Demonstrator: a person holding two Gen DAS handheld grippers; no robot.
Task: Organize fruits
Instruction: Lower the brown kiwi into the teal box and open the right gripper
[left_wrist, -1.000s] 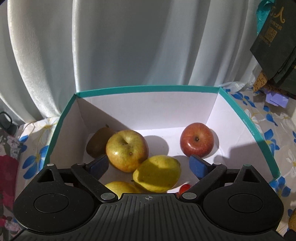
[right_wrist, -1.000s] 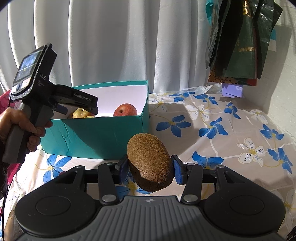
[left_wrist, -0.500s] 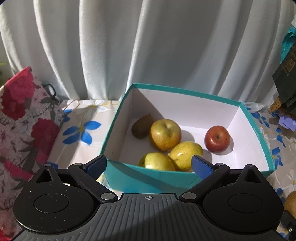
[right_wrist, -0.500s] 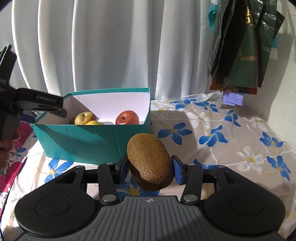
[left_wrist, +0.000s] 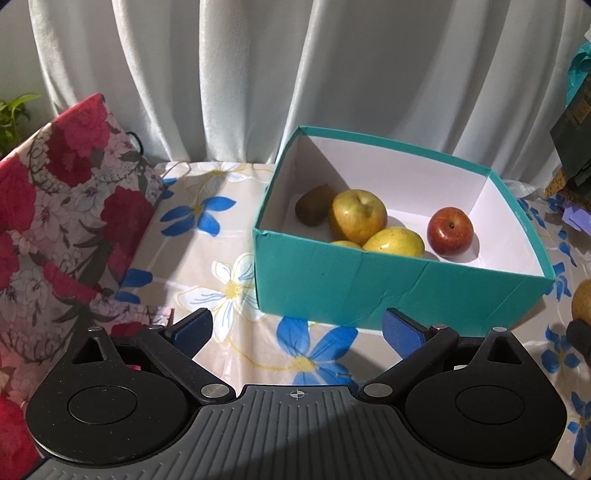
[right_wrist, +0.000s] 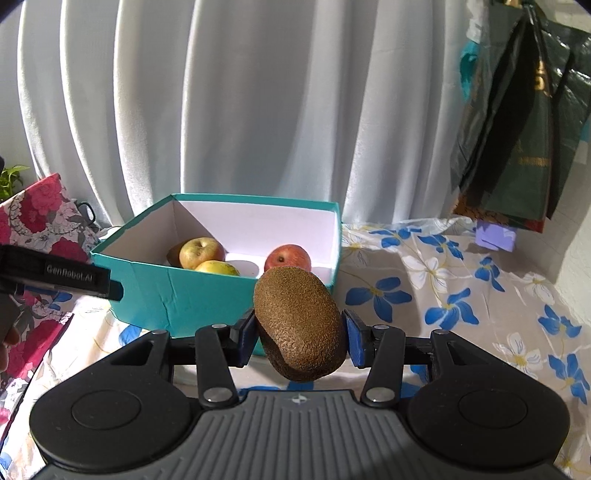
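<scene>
A teal box (left_wrist: 388, 284) with a white inside holds a yellow-green apple (left_wrist: 356, 215), a red apple (left_wrist: 450, 231), a yellow fruit (left_wrist: 394, 242), another yellow fruit partly hidden by the front wall, and a kiwi (left_wrist: 312, 209). My left gripper (left_wrist: 297, 330) is open and empty, low over the cloth in front of the box. My right gripper (right_wrist: 300, 336) is shut on a brown kiwi (right_wrist: 300, 328), held in the air in front of the box (right_wrist: 184, 291). That kiwi shows at the right edge of the left wrist view (left_wrist: 583, 300).
A flower-print cloth (right_wrist: 461, 295) covers the table. A red floral cushion (left_wrist: 55, 206) lies on the left. White curtains hang behind. Dark bags (right_wrist: 517, 129) hang at the right by the wall, above a small purple box (right_wrist: 494, 236).
My left gripper has pulled back and to the left, out of the box, still open. My right gripper has lifted slightly with the kiwi, so more of the box's inside shows.
</scene>
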